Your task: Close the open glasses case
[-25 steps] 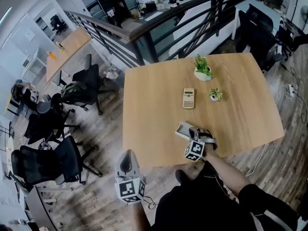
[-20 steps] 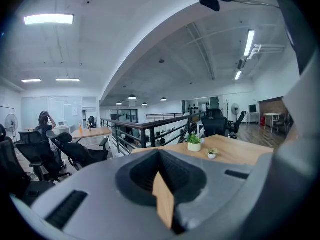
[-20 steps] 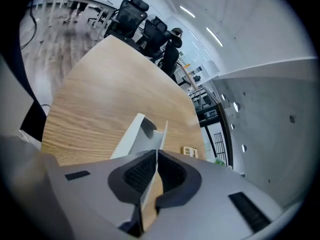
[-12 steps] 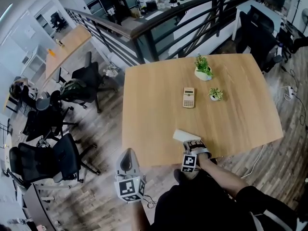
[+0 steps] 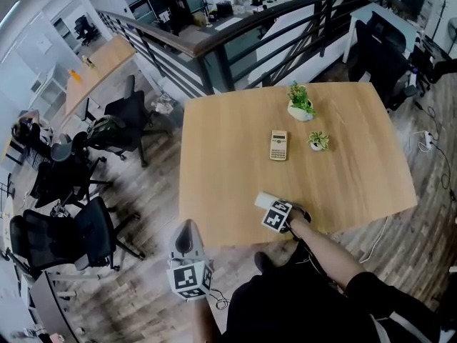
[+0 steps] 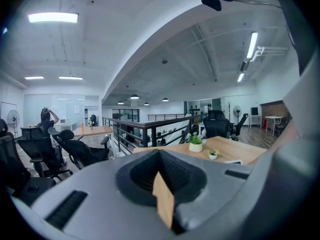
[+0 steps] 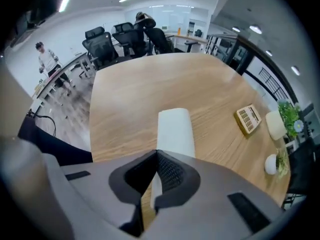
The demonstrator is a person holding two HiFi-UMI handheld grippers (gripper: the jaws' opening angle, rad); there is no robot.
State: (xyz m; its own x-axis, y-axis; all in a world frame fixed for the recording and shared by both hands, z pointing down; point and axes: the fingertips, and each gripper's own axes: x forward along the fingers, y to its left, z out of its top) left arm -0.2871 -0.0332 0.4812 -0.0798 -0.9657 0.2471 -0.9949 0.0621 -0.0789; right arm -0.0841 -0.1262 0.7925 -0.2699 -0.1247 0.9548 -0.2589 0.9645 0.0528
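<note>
The white glasses case (image 5: 265,200) lies flat with its lid down near the front edge of the wooden table (image 5: 228,163). In the right gripper view the case (image 7: 176,129) stretches away just beyond the jaws. My right gripper (image 5: 275,209) points steeply down at the case's near end. Its jaws have just been closing and now meet at the tips (image 7: 156,154) with nothing between them. Whether they touch the case I cannot tell. My left gripper (image 5: 187,236) hangs off the table at the lower left, its jaws (image 6: 159,156) together and empty.
A beige calculator (image 5: 278,146) lies mid-table, also seen in the right gripper view (image 7: 248,119). Two small potted plants (image 5: 300,101) (image 5: 319,141) stand behind it. Black office chairs (image 5: 86,231) crowd the floor at the left. A dark railing (image 5: 235,38) runs behind the table.
The case's lid stood raised a second ago and now lies down flat. My right gripper has tipped downward and moved left and lower over the case. The left gripper has kept still.
</note>
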